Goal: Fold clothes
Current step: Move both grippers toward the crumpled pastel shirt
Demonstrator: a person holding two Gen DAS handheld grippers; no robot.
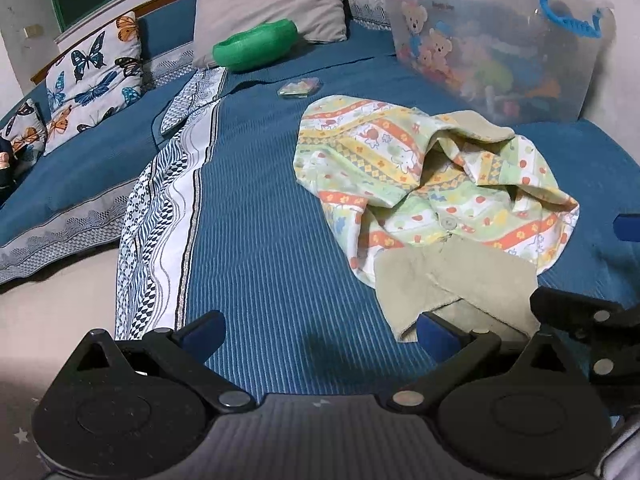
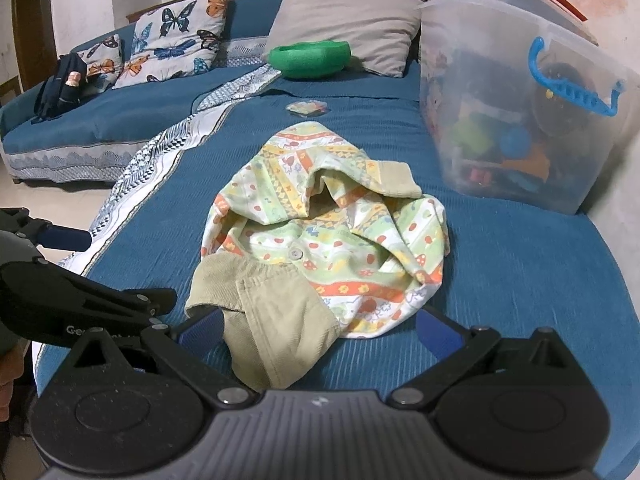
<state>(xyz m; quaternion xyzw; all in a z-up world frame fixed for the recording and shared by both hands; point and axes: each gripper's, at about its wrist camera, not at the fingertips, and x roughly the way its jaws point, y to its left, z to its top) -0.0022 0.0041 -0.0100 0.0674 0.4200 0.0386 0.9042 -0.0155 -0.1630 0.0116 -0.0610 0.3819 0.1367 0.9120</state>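
A small child's garment [image 1: 432,196] with a green, yellow and orange print and khaki collar and cuffs lies crumpled on the blue bed cover [image 1: 256,240]. It also shows in the right wrist view [image 2: 328,236]. My left gripper [image 1: 320,334] is open and empty, just left of the garment's khaki near edge. My right gripper [image 2: 318,328] is open and empty, its jaws straddling the khaki near edge [image 2: 276,332] without closing on it. The left gripper shows at the left of the right wrist view [image 2: 80,304].
A clear plastic bin of toys [image 2: 516,112] with a blue handle stands at the back right. A green bowl-shaped item [image 2: 310,58], a grey pillow [image 2: 348,24], butterfly cushions [image 2: 176,40] and a small packet [image 2: 307,107] lie behind. A patterned sheet edge [image 1: 160,216] runs along the left.
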